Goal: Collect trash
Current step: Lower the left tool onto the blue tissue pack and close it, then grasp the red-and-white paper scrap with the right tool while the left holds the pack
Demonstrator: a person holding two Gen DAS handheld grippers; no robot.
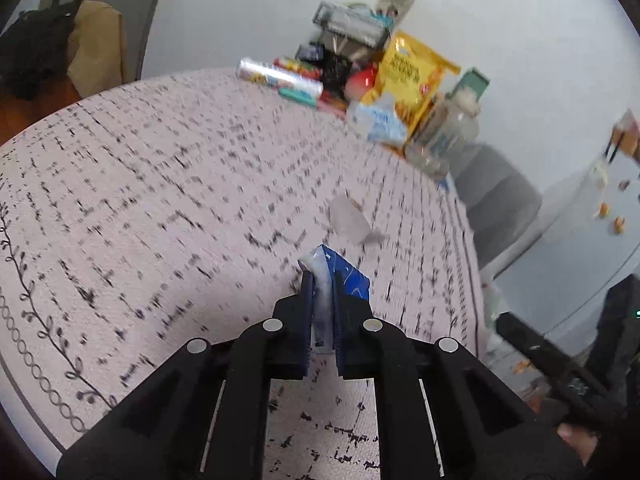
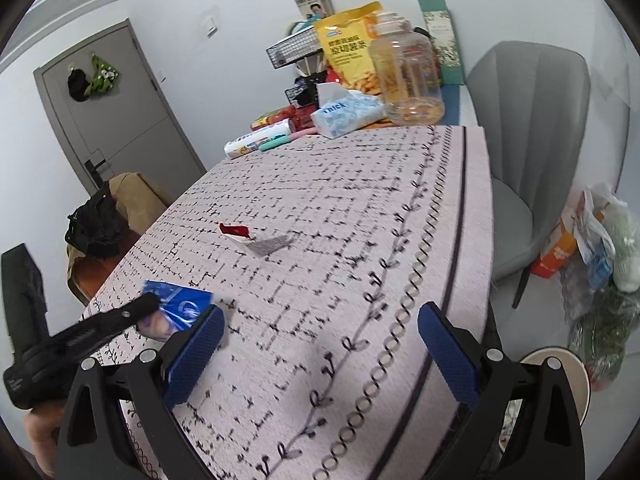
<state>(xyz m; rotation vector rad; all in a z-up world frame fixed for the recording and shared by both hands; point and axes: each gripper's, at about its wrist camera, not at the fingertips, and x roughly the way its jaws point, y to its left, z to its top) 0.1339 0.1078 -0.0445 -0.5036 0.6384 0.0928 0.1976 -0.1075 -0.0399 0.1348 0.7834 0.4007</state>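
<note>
My left gripper [image 1: 323,280] is shut on a blue and white wrapper [image 1: 354,276], held a little above the patterned tablecloth [image 1: 160,200]. The right wrist view shows that same left gripper [image 2: 150,304] at the left table edge with the blue wrapper [image 2: 184,306] in its tip. My right gripper [image 2: 320,344] stands wide open over the near edge of the table, nothing between its blue pads [image 2: 450,356]. A red and silver wrapper [image 2: 256,240] lies on the cloth further in. In the left wrist view it shows as a pale blurred scrap [image 1: 350,220].
Groceries crowd the far end: a yellow snack bag [image 2: 352,48], a clear plastic jar [image 2: 408,76], a tissue pack [image 2: 344,114], a roll [image 2: 256,142]. A grey chair [image 2: 528,120] and floor bags [image 2: 600,248] sit to the right. A brown chair with black clothes [image 2: 100,224] stands left.
</note>
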